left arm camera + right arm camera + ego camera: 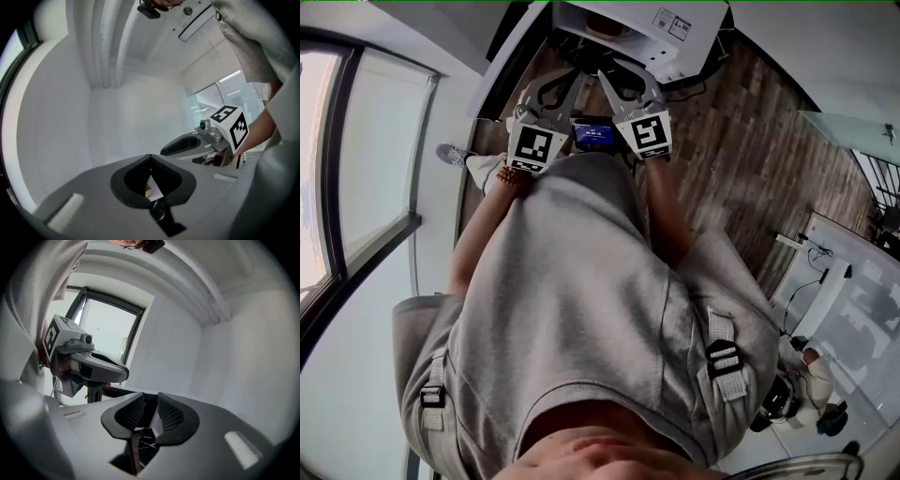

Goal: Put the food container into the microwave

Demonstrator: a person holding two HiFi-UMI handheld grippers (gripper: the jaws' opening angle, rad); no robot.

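Head view: looked steeply down over a grey sweatshirt (572,309) to the left gripper (551,92) and right gripper (628,86), held side by side close before the belly. Showed a small lit screen (593,134) between them. Showed a white box (670,28) at the top edge beyond the jaws. Took it for the microwave, though too cropped to be sure. Could not pick out the container in any view. Noted only a brownish blur inside that box, unclear.

Left gripper view: found the jaws pressed together on nothing and aimed up at a white wall (136,108), with the right gripper just beside.

Right gripper view: found the jaws drawn to a thin slit, empty, with a window (105,329) beyond.

Judged the task not under way. Placed the box straight ahead of both jaws, about equally near either. Could not tell the container's direction or long axis.
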